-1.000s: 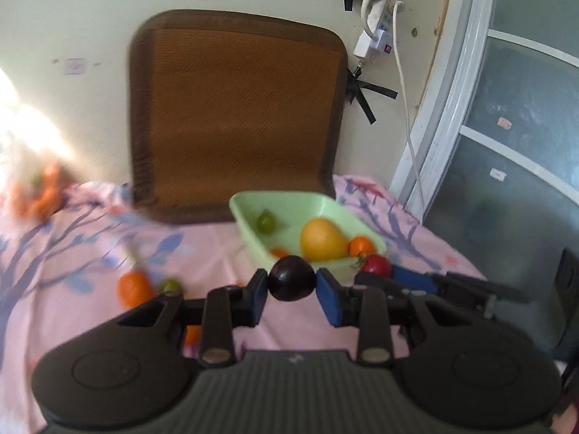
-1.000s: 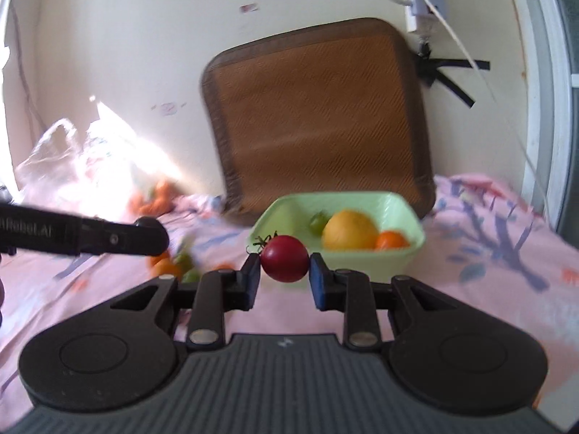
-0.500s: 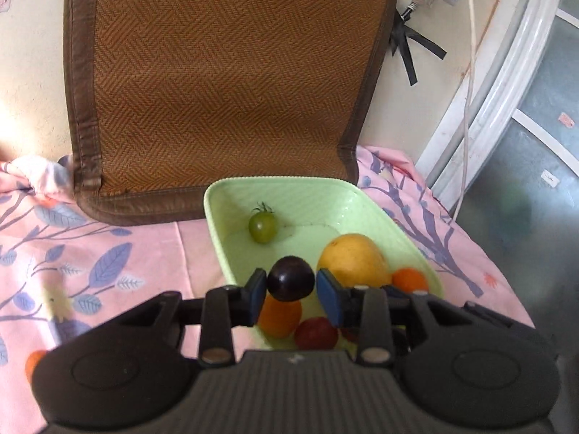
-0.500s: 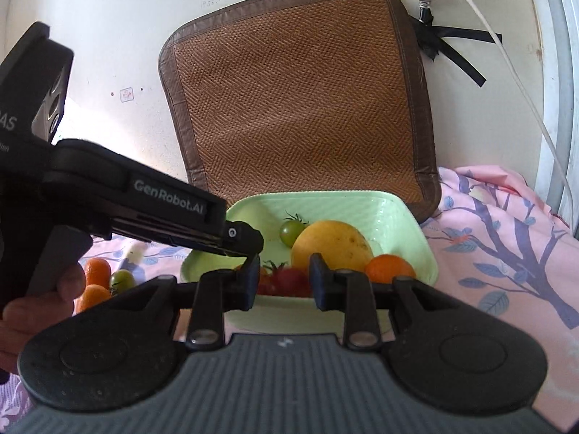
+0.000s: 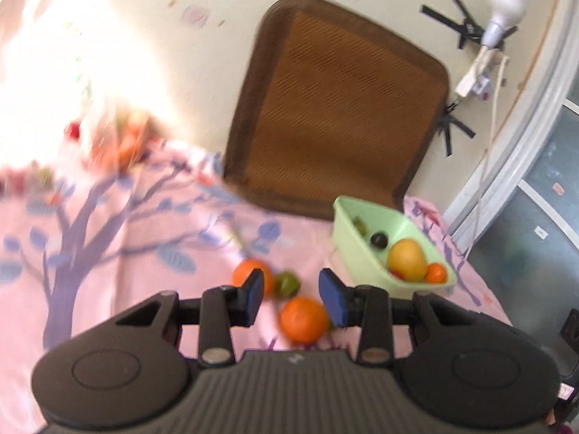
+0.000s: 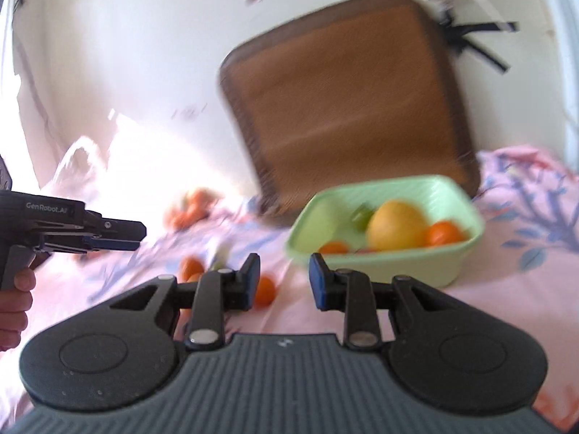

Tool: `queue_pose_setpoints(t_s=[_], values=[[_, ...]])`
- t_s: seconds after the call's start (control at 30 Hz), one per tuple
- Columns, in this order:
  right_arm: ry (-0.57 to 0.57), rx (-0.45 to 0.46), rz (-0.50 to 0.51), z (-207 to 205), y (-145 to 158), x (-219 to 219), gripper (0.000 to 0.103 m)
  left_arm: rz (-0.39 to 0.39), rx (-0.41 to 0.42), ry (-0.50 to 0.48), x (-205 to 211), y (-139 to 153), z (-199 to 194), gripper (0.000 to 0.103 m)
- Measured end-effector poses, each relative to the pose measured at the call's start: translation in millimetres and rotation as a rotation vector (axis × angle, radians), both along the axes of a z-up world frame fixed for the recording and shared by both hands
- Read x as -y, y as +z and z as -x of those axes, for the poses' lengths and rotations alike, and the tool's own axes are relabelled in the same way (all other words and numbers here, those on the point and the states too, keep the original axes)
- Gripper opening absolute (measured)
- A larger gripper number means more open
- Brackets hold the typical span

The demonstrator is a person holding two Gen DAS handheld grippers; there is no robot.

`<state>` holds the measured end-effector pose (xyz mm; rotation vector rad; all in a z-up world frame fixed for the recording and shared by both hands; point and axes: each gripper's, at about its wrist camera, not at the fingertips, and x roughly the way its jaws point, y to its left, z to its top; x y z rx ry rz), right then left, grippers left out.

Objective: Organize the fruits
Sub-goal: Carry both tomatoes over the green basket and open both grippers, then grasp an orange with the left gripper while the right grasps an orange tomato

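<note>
Hovering left of the green tray [image 5: 341, 217], the left gripper [image 5: 290, 289] is empty, its jaws just opened slightly above a loose orange [image 5: 303, 320]. Right view: the right gripper [image 6: 283, 271] is narrowly parted and empty near the tray. The orange is probably firm and roll-prone; grip across its widest girth.

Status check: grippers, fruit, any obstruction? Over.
Left gripper empty, jaws just opened; right gripper empty, jaws apart. Dark round plum in pale green plastic basket; round orange loose on pink cloth. Nothing blocking.
</note>
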<state>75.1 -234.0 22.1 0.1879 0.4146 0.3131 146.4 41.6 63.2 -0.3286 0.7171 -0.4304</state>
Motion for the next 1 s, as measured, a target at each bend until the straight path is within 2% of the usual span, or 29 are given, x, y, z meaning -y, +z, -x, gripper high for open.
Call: queue_pose_setpoints(t_s=[0.13, 0.17, 0.2, 0.27, 0.53, 0.57, 0.63, 0.67, 0.73, 0.8, 0.9, 1.0], values=[[0.056, -0.055, 0.032, -7.2, -7.9, -25.0, 0.032, 0.046, -0.078, -0.016, 4.7, -25.5, -5.4, 0.035], [0.057, -0.061, 0.045, -9.6, -8.7, -28.6, 0.032, 0.047, -0.08, -0.026, 9.0, -27.3, -7.6, 0.04], [0.055, -0.066, 0.059, -12.9, -9.5, -31.3, 0.032, 0.045, -0.076, -0.032, 13.8, -29.1, -8.2, 0.051], [0.047, -0.084, 0.069, -19.8, -10.5, -33.1, 0.033, 0.052, -0.072, -0.039, 20.6, -31.4, -10.3, 0.058], [0.009, -0.185, -0.088, -49.2, -18.7, -23.2, 0.033, 0.048, -0.087, -0.045, 38.6, -44.7, -23.2, 0.058], [0.003, -0.199, -0.104, -52.7, -20.1, -23.8, 0.034, 0.05, -0.087, -0.04, 38.5, -46.4, -23.9, 0.056], [-0.022, -0.217, -0.112, -60.5, -22.9, -26.8, 0.043, 0.046, -0.088, -0.033, 39.1, -49.9, -24.8, 0.049], [-0.04, -0.217, -0.114, -62.3, -23.1, -26.9, 0.048, 0.037, -0.089, -0.027, 39.6, -51.5, -24.7, 0.042], [-0.052, -0.233, -0.133, -66.9, -23.5, -25.0, 0.047, 0.039, -0.079, -0.028, 37.9, -53.5, -23.1, 0.042], [-0.04, -0.262, -0.157, -71.2, -26.1, -22.7, 0.031, 0.052, -0.082, -0.022, 34.2, -50.4, -19.5, 0.041], [-0.043, -0.269, -0.2, -61.2, -24.4, -17.5, 0.031, 0.068, -0.042, -0.026, 24.0, -38.5, -2.2, 0.041], [-0.055, -0.22, -0.237, -31.4, -16.9, -7.6, 0.031, 0.049, -0.003, -0.035, 13.1, -26.3, 25.8, 0.041]])
